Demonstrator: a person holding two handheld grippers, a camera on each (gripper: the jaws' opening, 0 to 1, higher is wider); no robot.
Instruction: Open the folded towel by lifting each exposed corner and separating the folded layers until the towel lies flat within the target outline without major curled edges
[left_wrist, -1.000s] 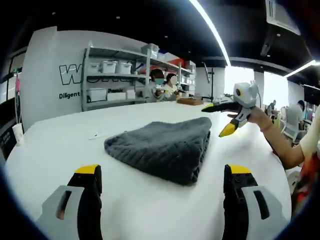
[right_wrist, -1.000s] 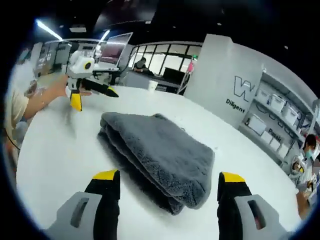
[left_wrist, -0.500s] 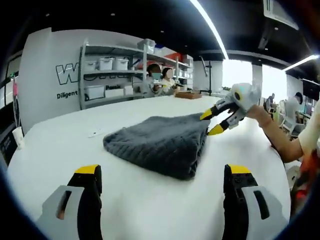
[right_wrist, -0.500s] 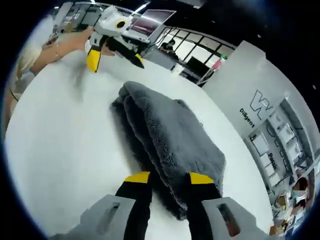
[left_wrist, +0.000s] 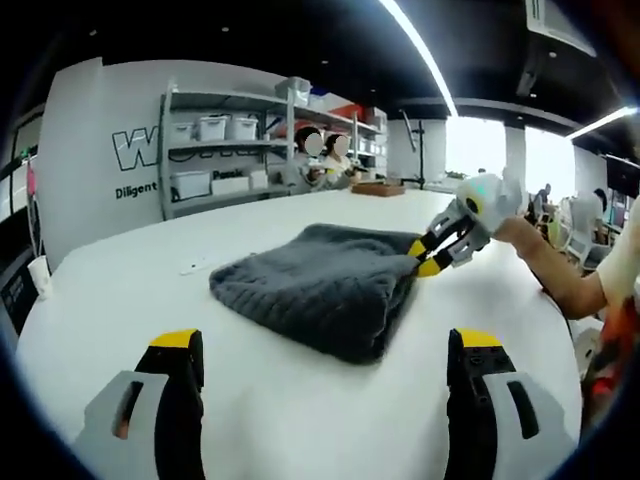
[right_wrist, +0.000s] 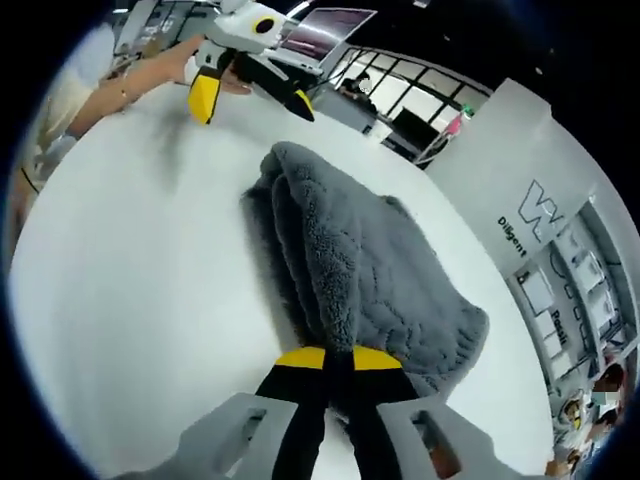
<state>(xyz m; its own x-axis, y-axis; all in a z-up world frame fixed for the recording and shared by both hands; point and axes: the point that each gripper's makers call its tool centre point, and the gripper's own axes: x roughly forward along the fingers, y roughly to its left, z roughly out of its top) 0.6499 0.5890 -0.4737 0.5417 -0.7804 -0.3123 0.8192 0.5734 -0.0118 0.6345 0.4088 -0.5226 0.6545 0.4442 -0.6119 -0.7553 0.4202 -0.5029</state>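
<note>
White table (left_wrist: 110, 300): right gripper (right_wrist: 338, 358) now clenched on towel (right_wrist: 370, 280) corner, jaws wide 1 s ago; left gripper (left_wrist: 325, 345) released, well short.

So the folded grey towel (left_wrist: 325, 295) sits on the white worktop (left_wrist: 130, 290). The right gripper (left_wrist: 428, 256) pinches its far corner, jaws nearly together, while the left gripper (left_wrist: 325, 375) has its jaws wide apart up front.
</note>
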